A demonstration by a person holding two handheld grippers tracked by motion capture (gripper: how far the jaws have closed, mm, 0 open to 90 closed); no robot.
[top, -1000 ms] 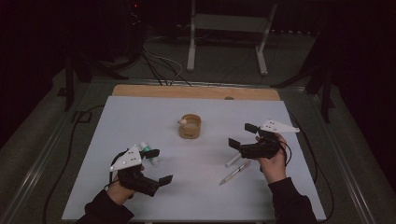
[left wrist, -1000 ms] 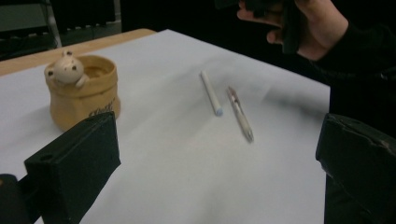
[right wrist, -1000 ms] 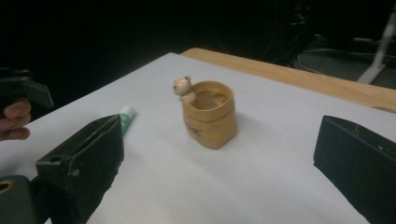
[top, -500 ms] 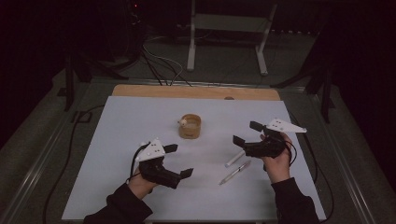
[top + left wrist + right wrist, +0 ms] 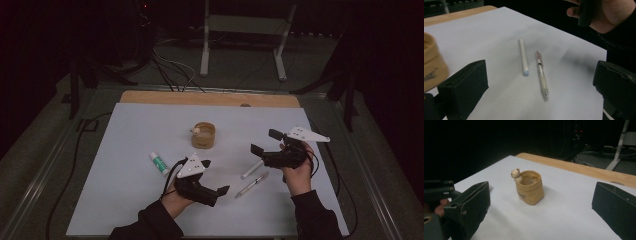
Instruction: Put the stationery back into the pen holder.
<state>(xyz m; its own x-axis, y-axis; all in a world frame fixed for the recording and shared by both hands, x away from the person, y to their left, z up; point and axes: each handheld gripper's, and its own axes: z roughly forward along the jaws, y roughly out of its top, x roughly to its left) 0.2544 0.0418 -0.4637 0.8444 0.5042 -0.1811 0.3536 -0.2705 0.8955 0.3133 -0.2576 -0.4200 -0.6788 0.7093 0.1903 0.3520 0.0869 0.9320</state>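
Left tongs (image 5: 216, 181) spread wide, empty, aimed at two pens lying side by side on the white surface (image 5: 125, 150). White pen (image 5: 524, 56) and clear pen (image 5: 541, 75) nearly parallel, close but apart. Right tongs (image 5: 266, 141) also spread, empty, facing tan holder (image 5: 529, 187). Pens likely light, stiff, slick; pinch mid-barrel.

small dark print on the tan pot (image 5: 529, 187), too blurred to read
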